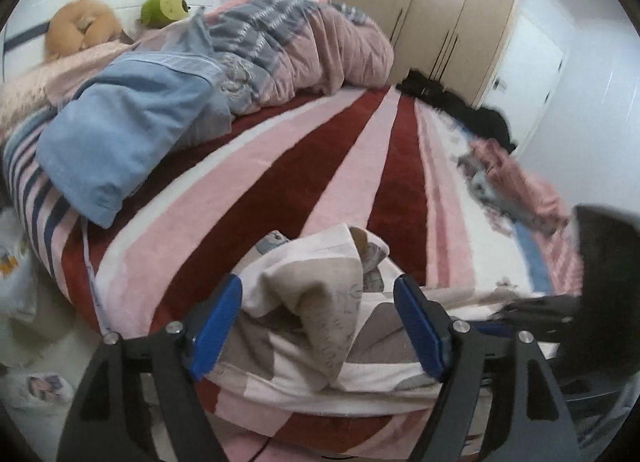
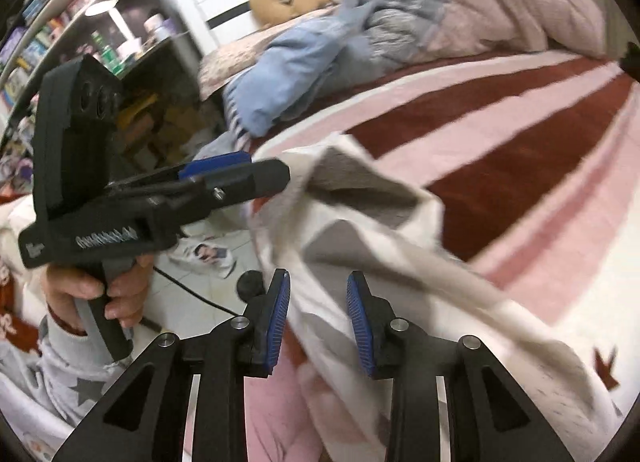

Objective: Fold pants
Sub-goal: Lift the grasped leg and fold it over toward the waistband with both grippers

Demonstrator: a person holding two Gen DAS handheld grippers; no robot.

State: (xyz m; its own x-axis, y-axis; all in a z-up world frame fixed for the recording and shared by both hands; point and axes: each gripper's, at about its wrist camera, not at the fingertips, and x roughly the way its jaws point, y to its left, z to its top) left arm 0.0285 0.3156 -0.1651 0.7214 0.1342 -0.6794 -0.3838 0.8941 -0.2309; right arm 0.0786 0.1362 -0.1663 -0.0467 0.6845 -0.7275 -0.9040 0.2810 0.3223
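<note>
- Your left hand [image 2: 94,294] grips the handle of the left gripper [image 1: 318,326], whose blue pads stand wide apart around a bunched fold of the pants [image 1: 320,302].
- The white-and-grey patterned pants [image 2: 360,222] lie crumpled at the near edge of the striped red-and-pink blanket [image 1: 340,150].
- Your right gripper [image 2: 319,322] holds its fingers apart, pants cloth between them, unclamped.
- A blue pillow [image 1: 120,130] sits well apart, towards the headboard.
</note>
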